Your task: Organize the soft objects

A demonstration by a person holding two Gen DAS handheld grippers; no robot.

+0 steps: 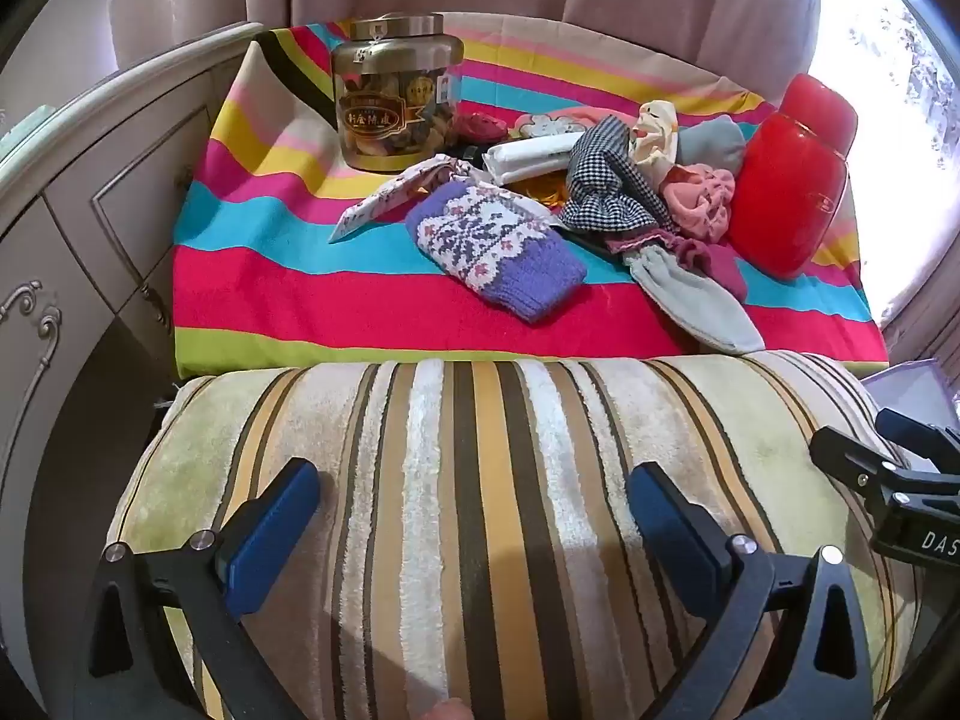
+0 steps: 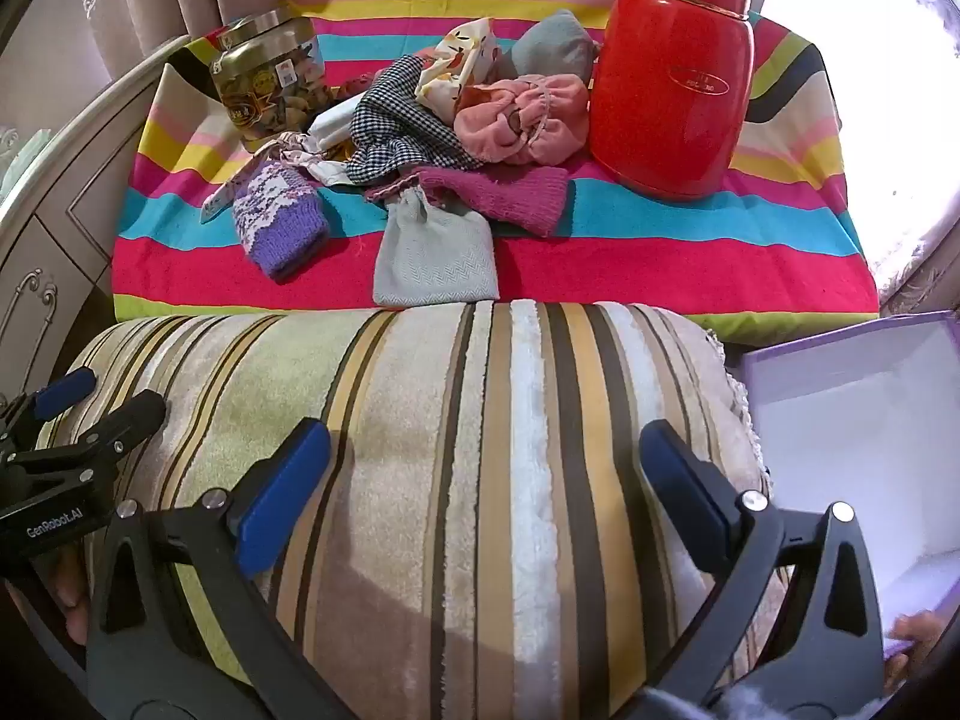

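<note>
A heap of soft things lies on the striped bright cloth [image 1: 288, 294]: a purple knitted sock [image 1: 498, 246] [image 2: 279, 222], a houndstooth cloth [image 1: 606, 180] [image 2: 396, 126], a pink bundle [image 1: 702, 198] [image 2: 522, 114], a grey pouch [image 1: 690, 294] [image 2: 435, 258] and a magenta knit piece [image 2: 498, 192]. My left gripper [image 1: 474, 516] hangs open above a striped plush cushion [image 1: 480, 420] [image 2: 480, 408], well short of the heap. My right gripper [image 2: 489, 492] is open too, over the same cushion, with nothing between its pads. Each gripper shows at the edge of the other's view.
A red flask [image 1: 786, 180] [image 2: 672, 72] stands right of the heap and a gold-lidded jar [image 1: 390, 96] [image 2: 270, 84] stands left. An open purple box [image 2: 858, 432] sits right of the cushion. A cream dresser [image 1: 90, 210] is on the left, curtains behind.
</note>
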